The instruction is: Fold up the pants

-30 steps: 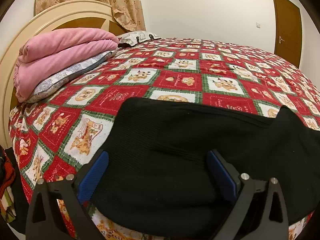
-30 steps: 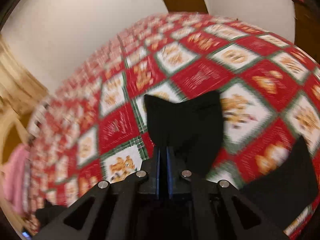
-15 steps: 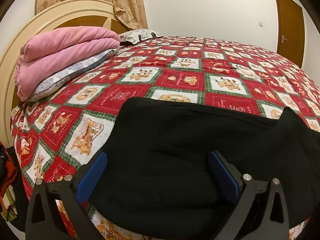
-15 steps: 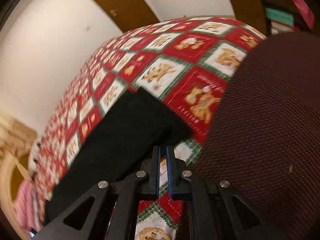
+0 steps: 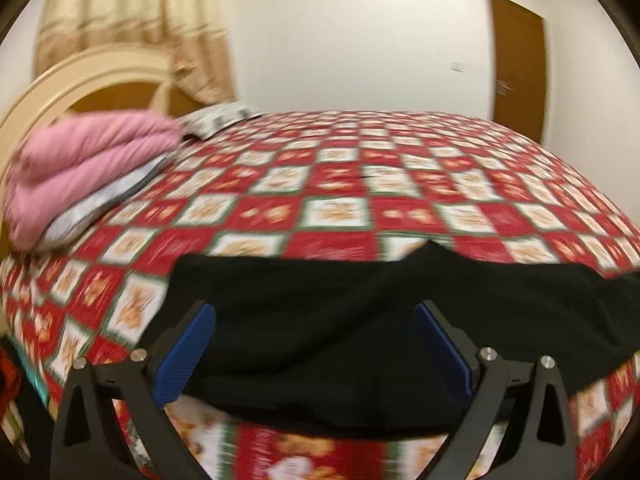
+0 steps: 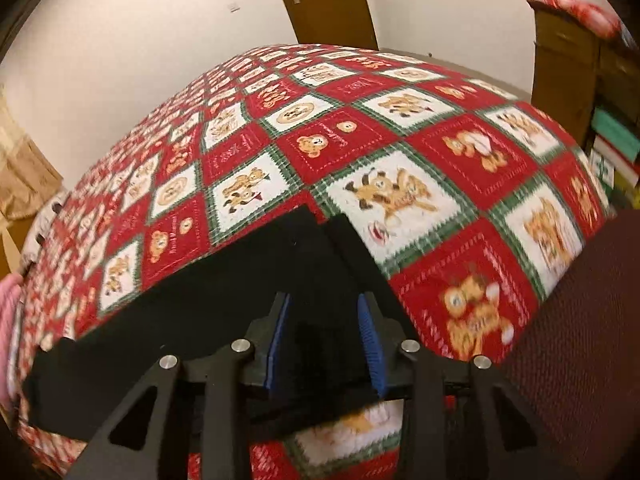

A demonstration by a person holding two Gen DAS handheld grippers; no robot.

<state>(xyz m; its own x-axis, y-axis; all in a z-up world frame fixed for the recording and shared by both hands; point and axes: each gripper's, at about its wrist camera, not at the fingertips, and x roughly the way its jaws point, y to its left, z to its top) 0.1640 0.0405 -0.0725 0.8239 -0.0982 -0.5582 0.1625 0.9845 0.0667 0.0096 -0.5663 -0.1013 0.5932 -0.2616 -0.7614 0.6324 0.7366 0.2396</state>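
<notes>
The black pants (image 6: 224,312) lie along the lower frame on the bed (image 6: 460,208). The right gripper (image 6: 326,344) is opening around a leg end; let it drop flat. The left gripper (image 5: 316,344) stands wide apart, holding nothing

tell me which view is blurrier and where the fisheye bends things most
Left wrist view: motion-smeared throughout, pink blanket and bedspread soft. Right wrist view: sharper centre, blur toward its edges. Fisheye in both: bed domed, door slanted in the right wrist view.
</notes>
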